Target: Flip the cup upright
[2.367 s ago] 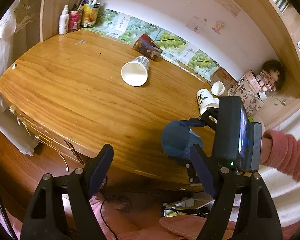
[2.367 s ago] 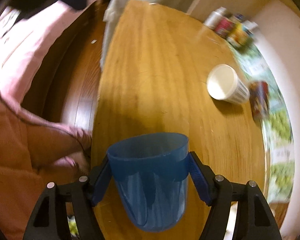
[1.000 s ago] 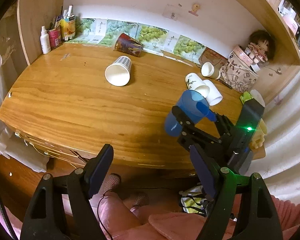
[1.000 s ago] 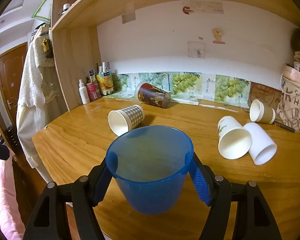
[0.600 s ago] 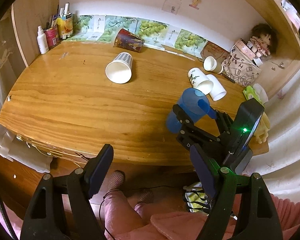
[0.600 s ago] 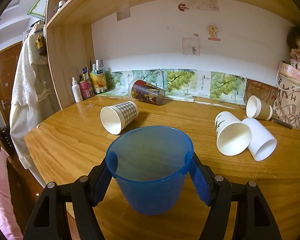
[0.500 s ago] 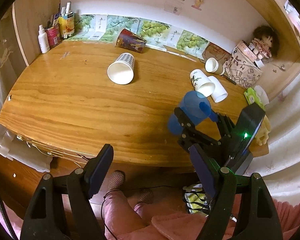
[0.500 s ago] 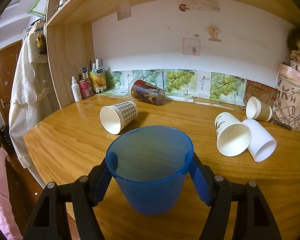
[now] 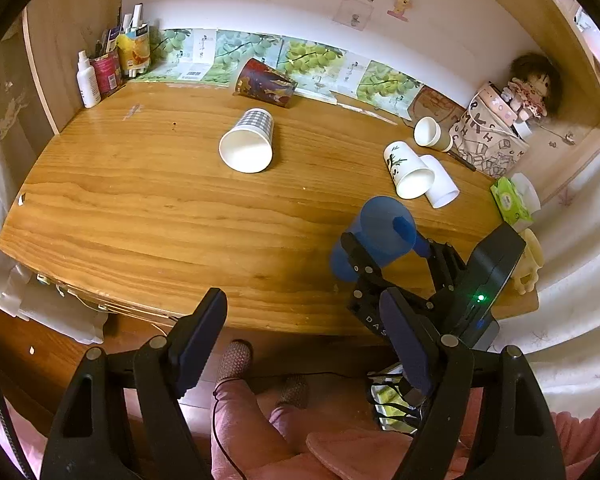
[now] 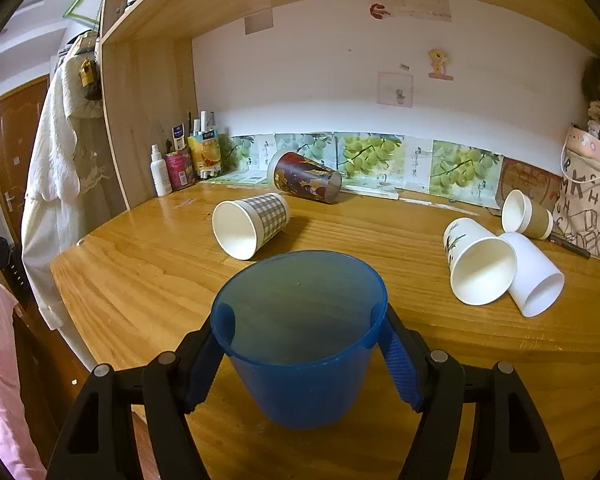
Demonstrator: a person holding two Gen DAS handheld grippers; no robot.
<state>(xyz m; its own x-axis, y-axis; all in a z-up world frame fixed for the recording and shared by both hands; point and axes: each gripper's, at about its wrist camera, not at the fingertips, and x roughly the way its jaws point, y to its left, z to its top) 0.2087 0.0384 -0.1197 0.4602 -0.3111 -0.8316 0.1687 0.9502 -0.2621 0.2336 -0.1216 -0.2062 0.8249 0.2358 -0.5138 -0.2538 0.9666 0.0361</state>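
My right gripper (image 10: 300,344) is shut on a blue plastic cup (image 10: 300,360), its pads pressing both sides near the rim. The cup stands upright, mouth up, low over the front of the wooden desk (image 10: 140,280); I cannot tell if its base touches the wood. In the left wrist view the same blue cup (image 9: 374,240) and right gripper (image 9: 384,258) sit near the desk's front right edge. My left gripper (image 9: 304,340) is open and empty, held in front of the desk edge, above the floor.
Several cups lie on their sides: a checkered paper cup (image 9: 248,144), a dark patterned cup (image 9: 266,84) at the back, two white cups (image 9: 410,168) and a brown-sleeved cup (image 9: 432,134) at right. Bottles (image 9: 108,68) stand back left; a bag with a doll (image 9: 496,136) back right.
The right gripper has turned the blue cup from tilted to upright and lowered it toward the desk front. The left gripper has drifted slightly, staying open.
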